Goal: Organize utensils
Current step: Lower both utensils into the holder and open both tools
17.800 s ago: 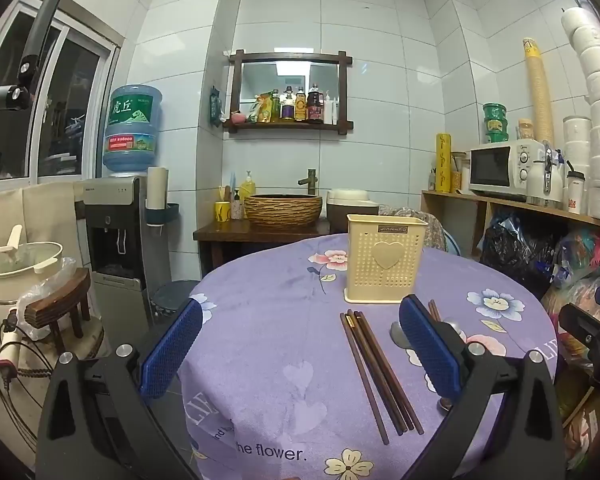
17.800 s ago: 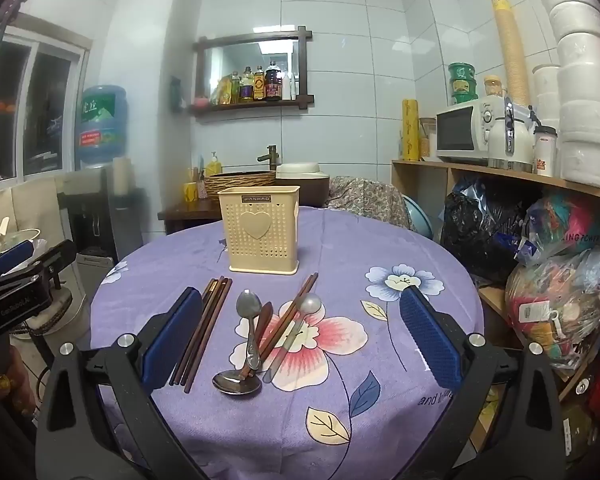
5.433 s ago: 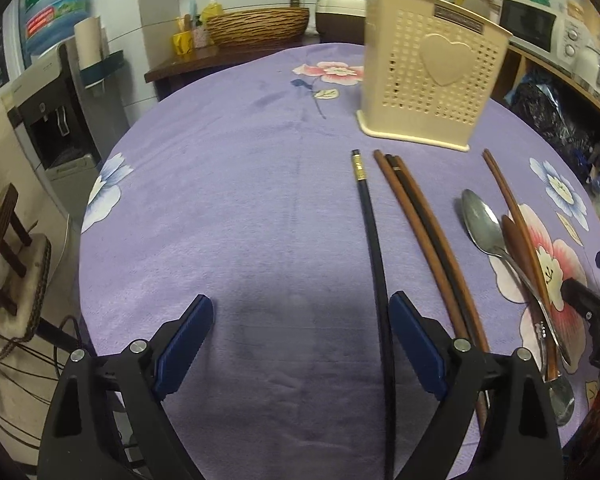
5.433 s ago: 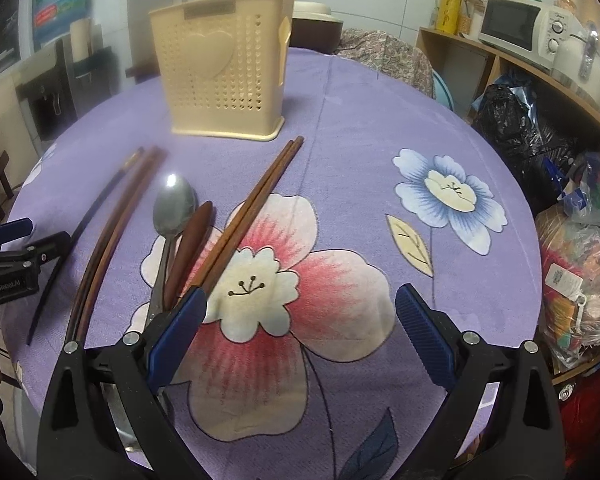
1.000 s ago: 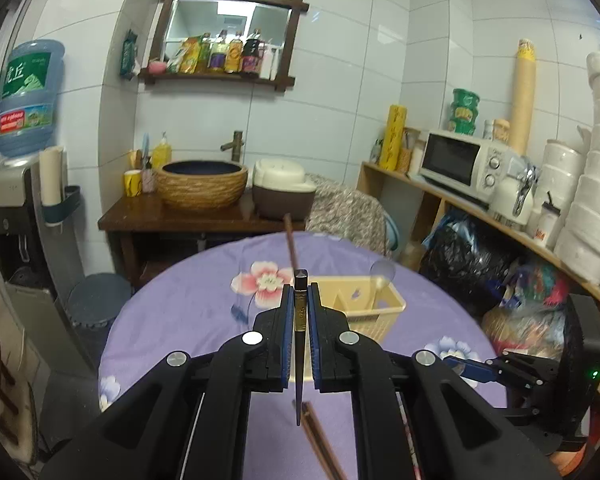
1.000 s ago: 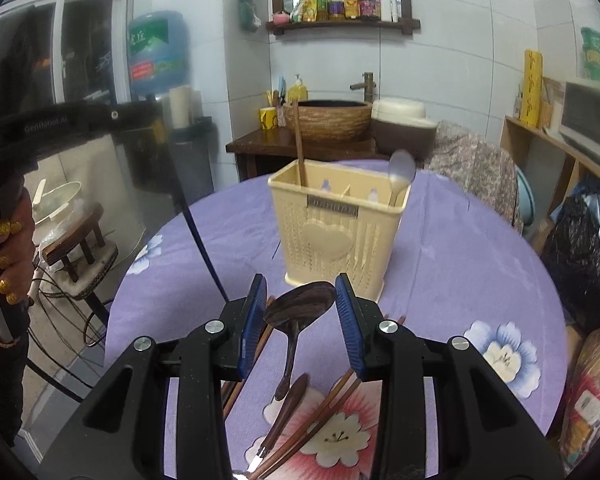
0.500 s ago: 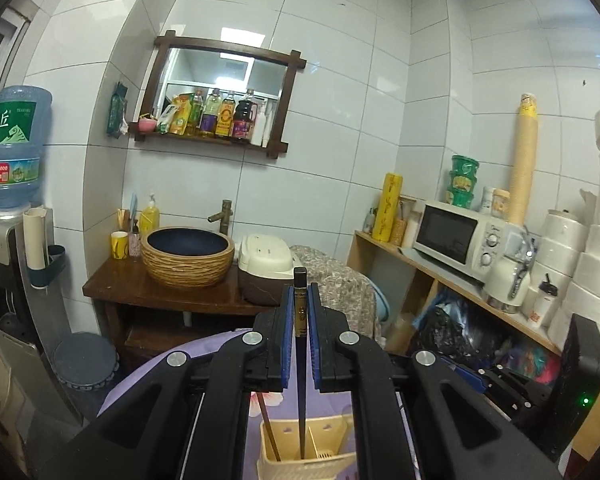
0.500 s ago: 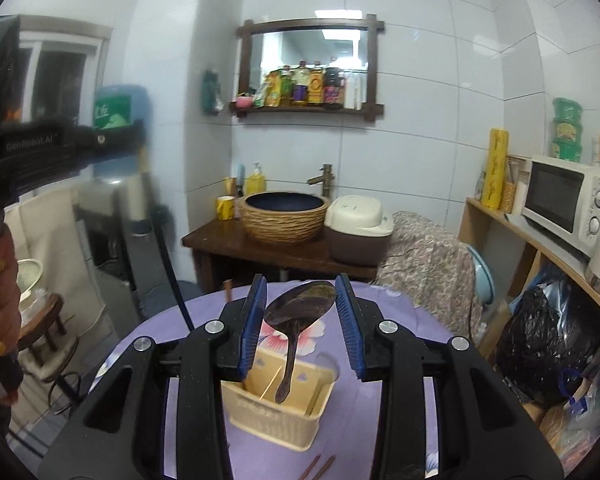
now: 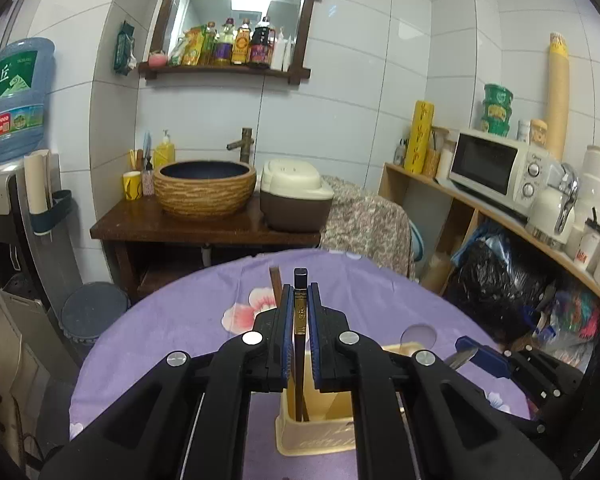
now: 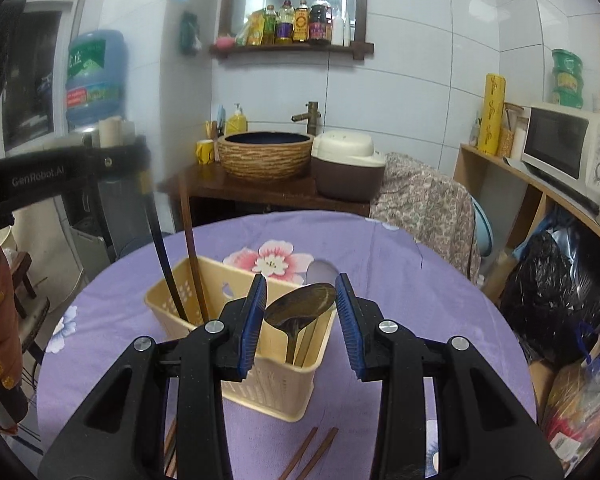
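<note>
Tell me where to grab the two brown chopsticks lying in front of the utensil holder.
Grip the brown chopsticks near the ends closest to the utensil holder, straight from above, tongs spanning both. They lie flat, side by side on the tablecloth; the rest is hidden.

black chopstick now dipped into cream holder, dark spoon handle now lowered inside it too

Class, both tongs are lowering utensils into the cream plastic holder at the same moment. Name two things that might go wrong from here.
1. The left tongs pinch the black chopstick near its top, so on release it may tip against the brown chopstick already standing there.
2. The right tongs hold the dark metal spoon by its bowl; it might slip, or knock the light cream plastic holder over.
</note>
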`<state>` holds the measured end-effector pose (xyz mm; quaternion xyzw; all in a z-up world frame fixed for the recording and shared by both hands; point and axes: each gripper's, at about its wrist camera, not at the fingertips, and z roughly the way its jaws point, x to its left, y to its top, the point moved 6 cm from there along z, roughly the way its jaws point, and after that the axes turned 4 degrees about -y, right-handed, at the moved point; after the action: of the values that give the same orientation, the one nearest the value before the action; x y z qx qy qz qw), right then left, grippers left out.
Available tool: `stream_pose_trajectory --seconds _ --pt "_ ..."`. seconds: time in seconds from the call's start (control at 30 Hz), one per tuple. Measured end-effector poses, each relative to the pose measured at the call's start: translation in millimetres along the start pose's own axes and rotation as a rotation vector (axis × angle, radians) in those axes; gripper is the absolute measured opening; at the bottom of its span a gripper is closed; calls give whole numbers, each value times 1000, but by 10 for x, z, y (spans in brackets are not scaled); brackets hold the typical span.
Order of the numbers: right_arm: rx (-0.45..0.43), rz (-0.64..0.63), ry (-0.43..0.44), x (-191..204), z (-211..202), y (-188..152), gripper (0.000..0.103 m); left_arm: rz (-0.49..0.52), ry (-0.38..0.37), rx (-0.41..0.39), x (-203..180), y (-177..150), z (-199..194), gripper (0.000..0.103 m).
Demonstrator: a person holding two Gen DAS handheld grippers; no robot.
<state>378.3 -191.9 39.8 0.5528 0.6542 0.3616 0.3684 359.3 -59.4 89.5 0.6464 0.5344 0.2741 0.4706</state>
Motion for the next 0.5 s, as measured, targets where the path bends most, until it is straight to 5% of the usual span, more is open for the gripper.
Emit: stream_pose_trajectory --seconds 0.37,0.4,0.43,0.5 --pt "-1 -14 -23 35 88 -183 41 11 16 31 47 -184 71 12" --pt "-13 -11 -25 31 65 -192 50 1 6 32 57 -190 49 23" --pt "-23 -9 -36 25 32 -185 64 -5 3 30 58 -202 37 45" --pt "-58 3 -42 6 -55 -194 71 -14 8 -12 81 -219 -86 67"
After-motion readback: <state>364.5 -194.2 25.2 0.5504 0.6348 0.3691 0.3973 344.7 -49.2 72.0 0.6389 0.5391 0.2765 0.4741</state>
